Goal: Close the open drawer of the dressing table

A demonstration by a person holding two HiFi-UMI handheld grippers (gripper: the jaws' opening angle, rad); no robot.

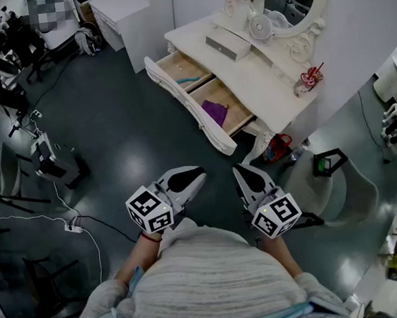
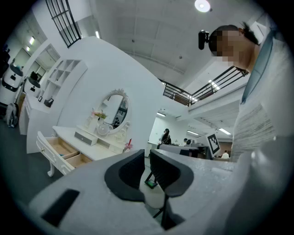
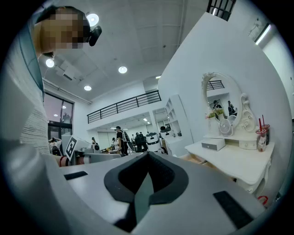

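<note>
Although the person stands facing the dressing table, nothing of the closing has been done as far as the views show: the drawer juts well out from the table's front edge, its curved white front toward the dark floor. Two wooden compartments lie open behind it, one with a purple thing and the other with a teal thing. Whether they are one drawer or two side by side cannot be told. The left gripper is held level close to the person's body, well apart from the drawer front, its jaws standing a narrow way apart with nothing between them. The right gripper hangs beside it, just as far off, with its jaws brought together at the tips and empty. The whole task seems to remain: coming up to the table, setting a gripper against the drawer front, and pushing it in until it sits flush under the front edge.
</note>
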